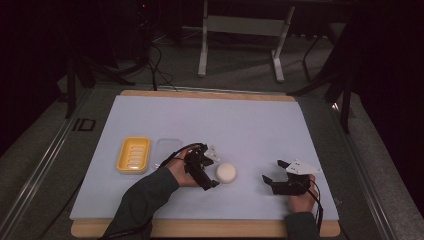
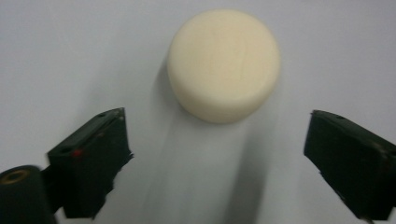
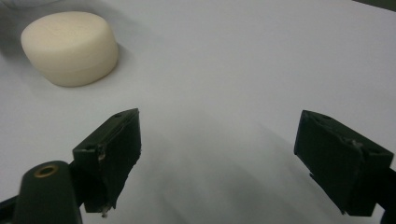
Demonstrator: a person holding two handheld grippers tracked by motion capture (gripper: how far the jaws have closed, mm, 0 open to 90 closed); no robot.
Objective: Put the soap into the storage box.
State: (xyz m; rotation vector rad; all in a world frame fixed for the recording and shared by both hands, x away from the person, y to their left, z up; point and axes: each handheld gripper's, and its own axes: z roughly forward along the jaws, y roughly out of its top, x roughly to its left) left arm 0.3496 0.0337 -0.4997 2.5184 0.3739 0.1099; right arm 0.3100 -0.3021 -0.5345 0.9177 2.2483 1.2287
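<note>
**Soap waits ahead of the left claw**

Pale tabletop (image 1: pixel 210 120) carries a round cream soap bar (image 1: pixel 226 172) just ahead of the left claw (image 2: pixel 215 154), whose jaws stand spread wide, holding nothing. It looks firm, light and probably slippery; its curved sides seem the best hold. Off to one side, the right claw (image 3: pixel 229 158) is also spread and empty.

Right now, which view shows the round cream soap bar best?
The left gripper view: the soap bar sits large and centred beyond its open jaws. The right gripper view catches it at the upper left; the high view shows it small.
</note>
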